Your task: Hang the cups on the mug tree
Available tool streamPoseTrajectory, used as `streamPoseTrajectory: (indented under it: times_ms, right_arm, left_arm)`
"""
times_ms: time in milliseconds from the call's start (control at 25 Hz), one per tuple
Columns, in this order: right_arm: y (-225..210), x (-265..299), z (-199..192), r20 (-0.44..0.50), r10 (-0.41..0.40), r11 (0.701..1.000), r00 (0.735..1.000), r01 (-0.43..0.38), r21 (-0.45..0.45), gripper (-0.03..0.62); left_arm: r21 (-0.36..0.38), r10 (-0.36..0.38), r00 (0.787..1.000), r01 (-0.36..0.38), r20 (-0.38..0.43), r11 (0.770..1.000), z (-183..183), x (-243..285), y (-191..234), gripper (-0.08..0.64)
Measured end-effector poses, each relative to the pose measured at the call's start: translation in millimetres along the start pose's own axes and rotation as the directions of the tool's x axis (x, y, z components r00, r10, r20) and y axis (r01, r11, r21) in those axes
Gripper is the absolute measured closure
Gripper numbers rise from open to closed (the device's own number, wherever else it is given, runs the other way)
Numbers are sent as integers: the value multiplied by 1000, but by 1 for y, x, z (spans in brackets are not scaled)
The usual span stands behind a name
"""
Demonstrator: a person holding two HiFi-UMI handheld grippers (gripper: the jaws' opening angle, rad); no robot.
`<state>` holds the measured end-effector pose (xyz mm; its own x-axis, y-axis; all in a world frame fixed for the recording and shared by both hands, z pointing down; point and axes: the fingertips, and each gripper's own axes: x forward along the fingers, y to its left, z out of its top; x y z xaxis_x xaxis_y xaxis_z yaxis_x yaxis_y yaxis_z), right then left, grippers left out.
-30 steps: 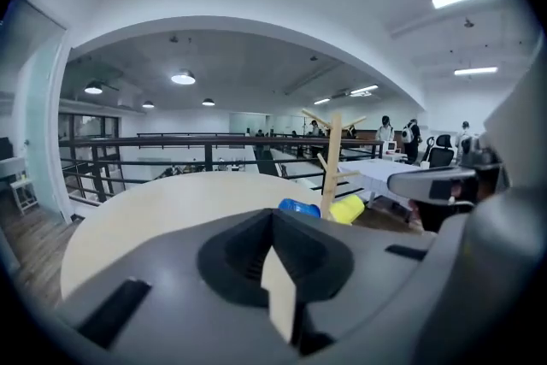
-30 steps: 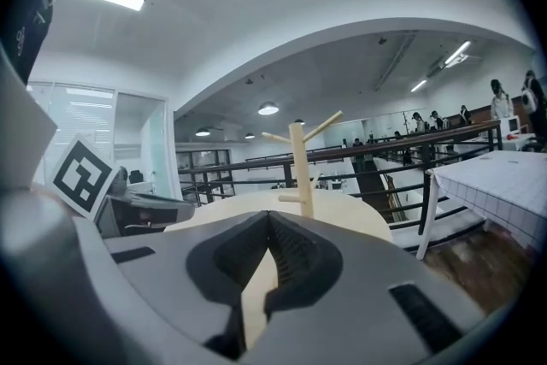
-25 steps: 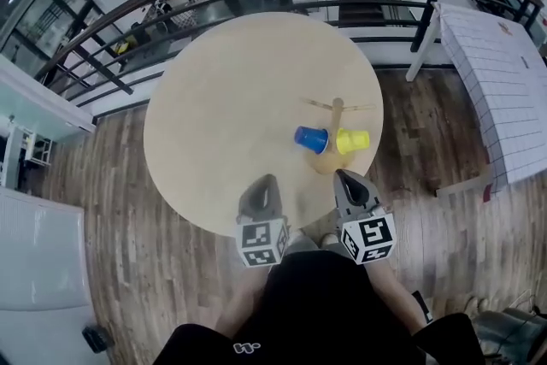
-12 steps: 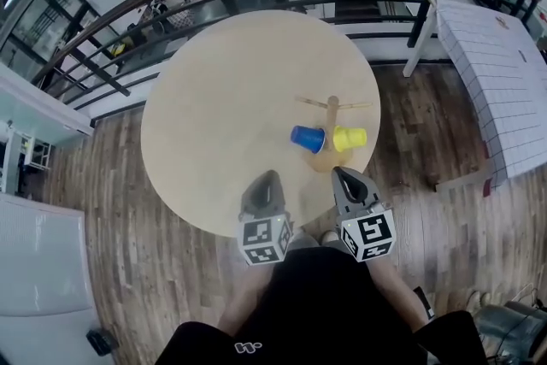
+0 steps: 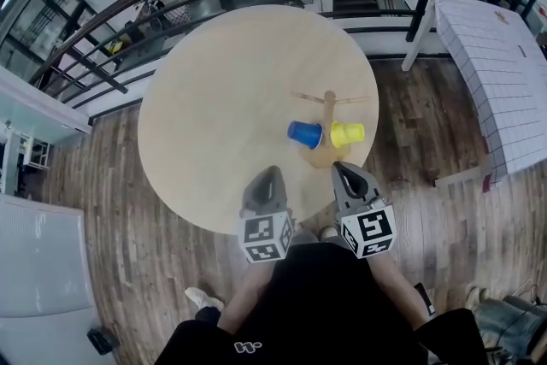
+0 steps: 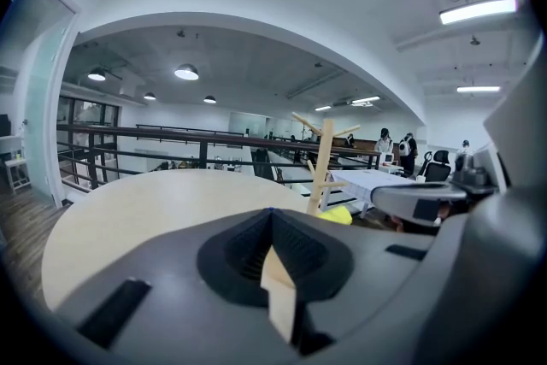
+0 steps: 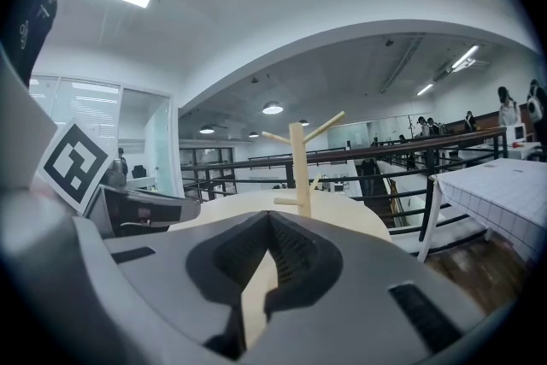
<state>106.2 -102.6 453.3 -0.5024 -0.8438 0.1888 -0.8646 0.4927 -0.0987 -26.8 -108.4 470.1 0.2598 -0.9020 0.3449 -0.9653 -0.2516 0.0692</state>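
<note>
Only black-and-white square markers (image 5: 264, 239) as print. Wooden mug tree (image 5: 329, 111) on round table (image 5: 214, 115); blue cup (image 5: 305, 133) just left of tree, yellow cup (image 5: 346, 133) just right, both sideways. Left gripper (image 5: 272, 172), right gripper (image 5: 339, 167) near tree, jaws closed, empty.

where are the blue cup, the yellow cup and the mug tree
blue cup (image 5: 305, 133), head view, middle of its side
yellow cup (image 5: 347, 133), head view, middle of its side
mug tree (image 5: 329, 111), head view, on its upright post
</note>
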Motion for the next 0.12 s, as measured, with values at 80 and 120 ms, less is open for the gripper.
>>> streamPoseTrajectory:
  times_ms: [80,120]
  right_arm:
    - [2,3,-1,9,0,1000,1000,0,9,584]
    - [4,5,-1,14,0,1000,1000,0,15,583]
  left_arm:
    - [16,0,1000,0,-3,1000,1,0,3,548]
    - [26,1,1000,-1,-5,1000,2,0,5,548]
